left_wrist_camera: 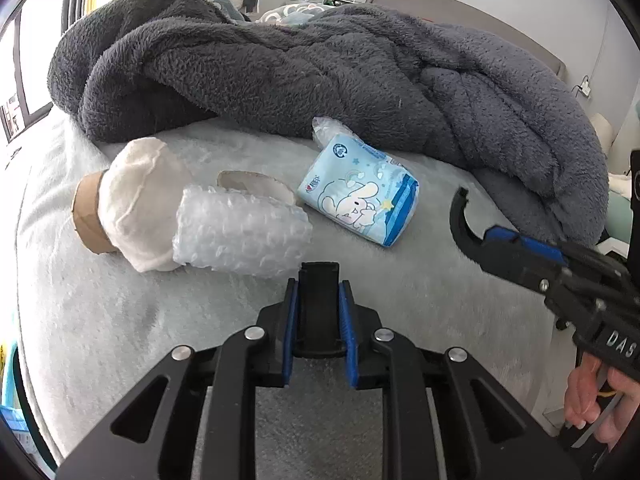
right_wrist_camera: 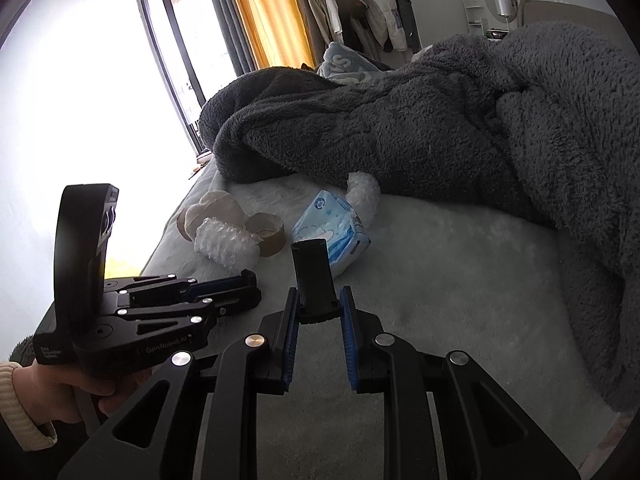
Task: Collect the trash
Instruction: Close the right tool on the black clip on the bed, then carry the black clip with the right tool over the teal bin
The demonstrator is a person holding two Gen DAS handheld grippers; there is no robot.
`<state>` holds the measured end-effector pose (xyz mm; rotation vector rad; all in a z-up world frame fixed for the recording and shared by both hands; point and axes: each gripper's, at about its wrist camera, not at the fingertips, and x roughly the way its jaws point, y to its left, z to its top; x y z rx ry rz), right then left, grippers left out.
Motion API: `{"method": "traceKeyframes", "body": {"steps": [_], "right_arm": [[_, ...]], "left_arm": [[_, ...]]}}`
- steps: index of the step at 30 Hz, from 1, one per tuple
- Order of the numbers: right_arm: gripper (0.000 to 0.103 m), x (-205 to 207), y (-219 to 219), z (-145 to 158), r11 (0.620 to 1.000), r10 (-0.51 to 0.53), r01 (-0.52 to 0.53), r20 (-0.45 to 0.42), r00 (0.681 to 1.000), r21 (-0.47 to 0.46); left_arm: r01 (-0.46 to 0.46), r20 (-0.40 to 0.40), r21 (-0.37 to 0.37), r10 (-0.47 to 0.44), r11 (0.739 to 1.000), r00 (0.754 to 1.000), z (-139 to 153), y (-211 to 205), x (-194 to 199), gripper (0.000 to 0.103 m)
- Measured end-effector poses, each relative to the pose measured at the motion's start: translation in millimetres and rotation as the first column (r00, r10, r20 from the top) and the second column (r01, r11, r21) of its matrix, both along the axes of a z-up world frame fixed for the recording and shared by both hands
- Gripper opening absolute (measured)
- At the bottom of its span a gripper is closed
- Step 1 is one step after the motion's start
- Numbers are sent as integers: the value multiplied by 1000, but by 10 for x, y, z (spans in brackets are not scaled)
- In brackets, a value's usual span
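While empty, right gripper (right_wrist_camera: 311, 258) near tissues (right_wrist_camera: 340, 232)

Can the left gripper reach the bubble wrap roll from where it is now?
Probably yes. The left gripper points at the bubble wrap roll, with only bare bedsheet between.

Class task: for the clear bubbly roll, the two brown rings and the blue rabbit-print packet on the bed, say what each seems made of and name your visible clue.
Clear bubbly roll: plastic bubble wrap, glossy, with rows of air pockets.
Two brown rings: cardboard cores, matte, with a visible spiral seam.
Blue rabbit-print packet: thin printed plastic film, slightly shiny and creased; probably tissues inside, unconfirmed.
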<state>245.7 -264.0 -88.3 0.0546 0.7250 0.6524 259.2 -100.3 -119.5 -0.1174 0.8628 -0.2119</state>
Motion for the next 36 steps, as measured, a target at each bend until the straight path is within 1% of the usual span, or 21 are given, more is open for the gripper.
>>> {"method": "traceKeyframes", "body": {"steps": [8,14,17,21,28,32,36], "right_arm": [[20,66,174,117,1000,1,-1,8,1000,17],[20,100,385,198,999,23,-23,20,1000,21],[20,110,495,241,999,30,-30,27,999,27],[20,115,651,276,998,44,-45,34,998,32],[20,95,1005,433,995,79,-82,56,995,52],[20,70,1258,524,993,101,-105,77,992,45],[20,54,1547,536,989,142,-144,74,987,31]], "left_arm": [[28,24,6,-28,1000,999,55,83,-116,21],[49,63,-20,-47,999,997,180,225,-232,21],[49,88,-24,-46,999,995,266,322,-315,21],[43,124,-49,-37,998,992,381,502,-395,21],[-10,134,-43,15,999,991,447,861,-481,21],[-49,146,-50,56,998,988,490,1128,-541,21],[-100,143,-49,106,994,984,494,1410,-599,21]]}}
